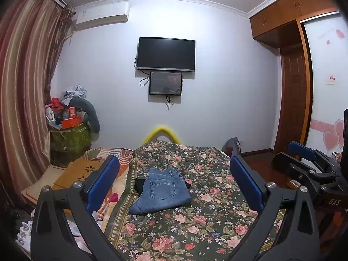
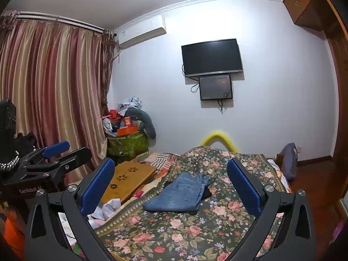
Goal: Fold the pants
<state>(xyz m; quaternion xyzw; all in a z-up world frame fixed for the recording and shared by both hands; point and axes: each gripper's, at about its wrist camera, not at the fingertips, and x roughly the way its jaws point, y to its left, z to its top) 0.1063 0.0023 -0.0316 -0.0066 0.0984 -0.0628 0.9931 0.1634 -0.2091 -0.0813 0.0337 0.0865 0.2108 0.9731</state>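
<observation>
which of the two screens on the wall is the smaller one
The lower screen, hung just beneath the big dark TV; it is narrower and shows a faint picture.

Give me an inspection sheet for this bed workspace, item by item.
Surface: floral bedspread, lightly rumpled.
Job's things: blue jeans lie folded in a compact stack, back pocket up; a dark item peeks from beneath.
Clutter: wooden lap tray and loose cloth on the bed's left side.
Grippers: left tool open, empty; right tool open, empty; both apart from the jeans.
Cables: cords hang below the wall screens.
Surroundings: curtain, air conditioner, wardrobe, piled boxes.
</observation>
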